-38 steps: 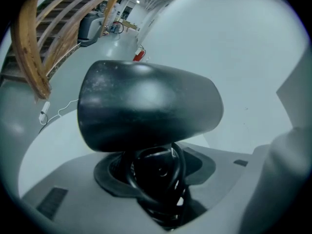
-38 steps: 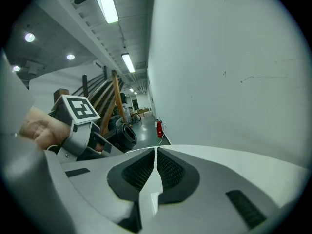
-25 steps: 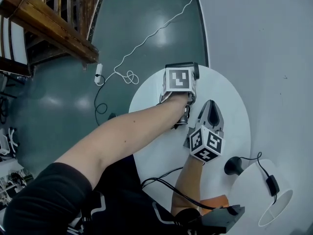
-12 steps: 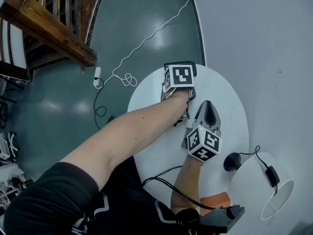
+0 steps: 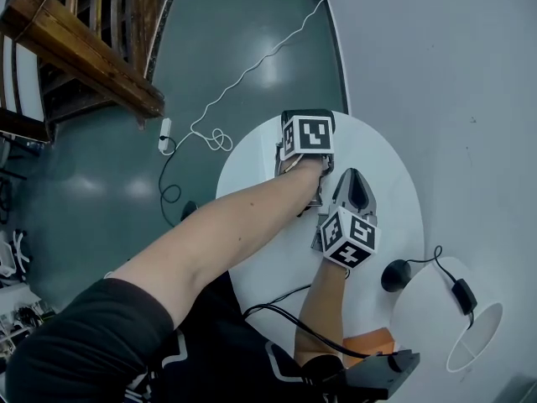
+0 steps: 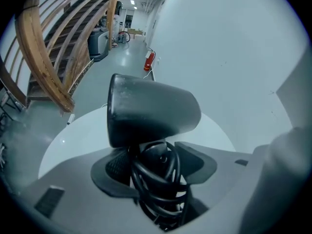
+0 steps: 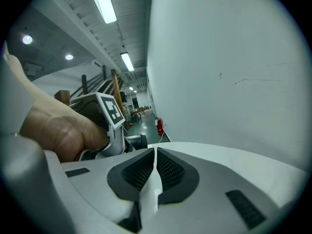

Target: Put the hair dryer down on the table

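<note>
The black hair dryer stands upright over the round white table, its barrel lying level. Its handle, wrapped in coiled black cord, sits between the jaws of my left gripper. Those jaws are opening, and their pads still touch the cord on both sides. In the head view the left gripper is over the table's far part, and its marker cube hides most of the dryer. My right gripper lies close beside it to the right, shut with nothing between its pads.
A black round base with a cable sits at the table's right edge, beside a white ring-shaped object. On the floor lie a power strip and a white cord. Wooden stairs stand left, a white wall right.
Both grippers have drifted slightly up and left in the head view, keeping their spacing. The hair dryer stays between the left jaws.
</note>
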Action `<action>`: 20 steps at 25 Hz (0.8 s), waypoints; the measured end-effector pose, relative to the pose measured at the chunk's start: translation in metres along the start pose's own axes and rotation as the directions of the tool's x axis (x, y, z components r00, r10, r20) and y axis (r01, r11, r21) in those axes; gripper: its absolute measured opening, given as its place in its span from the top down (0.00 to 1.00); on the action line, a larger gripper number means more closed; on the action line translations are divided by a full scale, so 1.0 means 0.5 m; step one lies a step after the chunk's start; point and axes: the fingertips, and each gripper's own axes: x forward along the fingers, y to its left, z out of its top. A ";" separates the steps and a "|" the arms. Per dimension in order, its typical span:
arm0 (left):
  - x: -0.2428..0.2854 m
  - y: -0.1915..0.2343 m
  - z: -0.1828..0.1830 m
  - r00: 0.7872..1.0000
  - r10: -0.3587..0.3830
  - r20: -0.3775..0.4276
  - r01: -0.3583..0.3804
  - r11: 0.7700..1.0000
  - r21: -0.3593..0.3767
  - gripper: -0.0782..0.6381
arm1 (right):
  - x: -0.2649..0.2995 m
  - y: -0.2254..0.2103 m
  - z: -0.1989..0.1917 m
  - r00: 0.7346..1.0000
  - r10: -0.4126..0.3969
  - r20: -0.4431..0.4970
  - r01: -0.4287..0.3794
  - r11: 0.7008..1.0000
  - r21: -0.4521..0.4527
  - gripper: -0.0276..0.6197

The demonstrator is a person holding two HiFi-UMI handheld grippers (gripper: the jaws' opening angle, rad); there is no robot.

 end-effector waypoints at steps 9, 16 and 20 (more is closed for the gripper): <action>-0.009 0.004 -0.008 0.999 -0.031 0.013 0.030 0.998 0.059 0.50 | 0.000 -0.010 0.004 1.000 -0.006 -0.010 0.006 1.000 0.015 0.91; -0.047 0.011 -0.012 0.998 -0.067 0.020 0.064 0.992 0.113 0.47 | -0.015 -0.009 0.021 1.000 -0.030 -0.007 0.030 0.999 0.021 0.91; -0.096 0.003 -0.003 0.992 -0.093 0.083 0.081 0.988 0.131 0.47 | -0.026 0.007 0.054 1.000 -0.006 0.008 0.005 0.996 0.086 0.91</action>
